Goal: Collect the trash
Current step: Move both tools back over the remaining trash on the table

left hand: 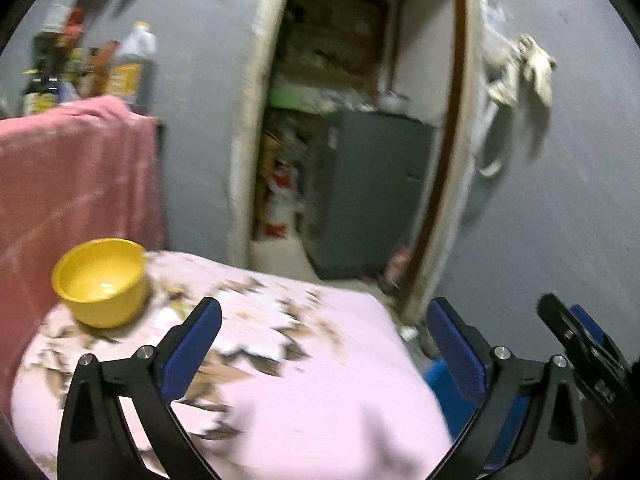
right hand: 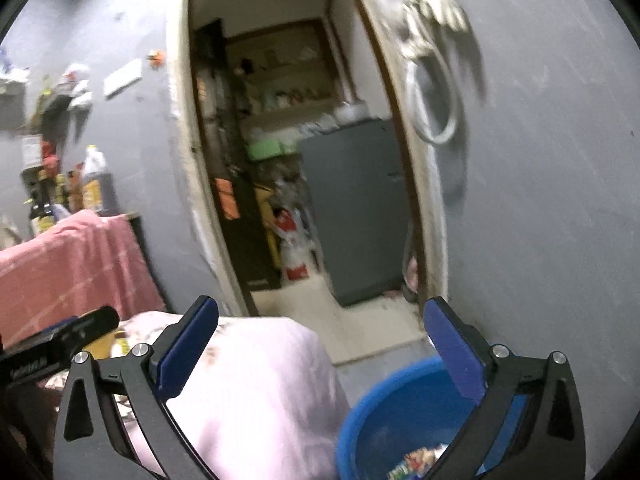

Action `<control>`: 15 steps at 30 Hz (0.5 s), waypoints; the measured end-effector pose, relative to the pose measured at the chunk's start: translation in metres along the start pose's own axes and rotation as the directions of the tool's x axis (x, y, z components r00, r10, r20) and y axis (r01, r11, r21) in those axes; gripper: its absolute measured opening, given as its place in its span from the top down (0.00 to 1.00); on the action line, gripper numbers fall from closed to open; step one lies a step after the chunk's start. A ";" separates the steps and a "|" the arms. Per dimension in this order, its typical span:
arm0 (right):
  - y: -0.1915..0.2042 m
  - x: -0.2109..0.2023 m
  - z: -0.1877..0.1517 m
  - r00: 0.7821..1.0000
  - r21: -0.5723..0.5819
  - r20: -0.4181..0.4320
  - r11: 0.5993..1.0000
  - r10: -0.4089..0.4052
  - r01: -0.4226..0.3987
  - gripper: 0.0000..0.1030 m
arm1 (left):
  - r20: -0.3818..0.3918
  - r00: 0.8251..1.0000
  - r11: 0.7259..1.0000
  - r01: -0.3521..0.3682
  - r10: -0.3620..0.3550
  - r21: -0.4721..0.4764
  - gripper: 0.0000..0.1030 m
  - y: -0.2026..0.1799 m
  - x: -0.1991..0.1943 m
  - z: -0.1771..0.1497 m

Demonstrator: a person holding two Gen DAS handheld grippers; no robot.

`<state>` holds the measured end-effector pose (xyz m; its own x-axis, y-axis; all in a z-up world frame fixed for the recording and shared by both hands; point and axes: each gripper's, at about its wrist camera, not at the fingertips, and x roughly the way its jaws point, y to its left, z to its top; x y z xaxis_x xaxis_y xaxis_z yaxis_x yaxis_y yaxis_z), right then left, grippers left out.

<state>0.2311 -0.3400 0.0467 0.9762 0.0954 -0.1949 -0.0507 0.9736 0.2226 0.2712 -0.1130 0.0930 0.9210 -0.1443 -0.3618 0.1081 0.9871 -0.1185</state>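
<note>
No label or brand can be read: the bottles [left hand: 80,64] crowded on the far left shelf carry yellow and white labels, but blur hides the print, and the white lettering on the side of the gripper seen at the left edge of the right wrist view is too smeared to make out.

One yellow bowl [left hand: 102,282] stands near the far left corner of the counter [left hand: 320,380], which is draped in a pink cloth with a brown leaf print. One blue basin [right hand: 400,412] sits low beside the counter's right edge, and in it lies a small heap of colourful wrappers [right hand: 416,462], the trash; the count of pieces cannot be told. One red-pink towel [left hand: 68,176] hangs behind the bowl.

The left gripper [left hand: 324,350] has its two blue-padded fingers spread wide over the cloth, with nothing between them. The right gripper [right hand: 320,348] is likewise spread wide and empty, above the counter's right edge and the basin rim.

Ahead, one open doorway [right hand: 304,160] leads to a cluttered room with a grey cabinet [right hand: 356,208] and a red-and-white canister [right hand: 292,240] on the floor. Pale floor lies bare between the counter's far edge and the doorway. A cloth and a white looped hose [right hand: 432,80] hang on the grey wall right of the doorframe.
</note>
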 end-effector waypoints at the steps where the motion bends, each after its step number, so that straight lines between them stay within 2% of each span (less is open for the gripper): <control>1: 0.005 -0.001 0.000 1.000 -0.010 0.019 1.000 0.011 -0.011 0.00 | 0.019 1.000 1.000 -0.021 0.021 -0.010 0.03 0.009 -0.006 0.002; 9: 0.052 -0.016 -0.001 0.978 -0.074 0.176 0.992 0.114 -0.102 0.00 | 0.130 0.984 0.993 -0.122 0.122 -0.006 0.02 0.053 -0.043 -0.002; 15: 0.081 -0.017 -0.006 0.961 -0.118 0.215 0.981 0.175 -0.152 0.00 | 0.187 0.965 0.981 -0.191 0.185 0.016 0.02 0.076 -0.068 -0.014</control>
<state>0.2095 -0.2616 0.0626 0.9745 0.2170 0.0573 -0.2229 0.9655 0.1349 0.2114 -0.0290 0.0955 0.9786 0.0564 -0.1979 -0.0640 0.9974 -0.0320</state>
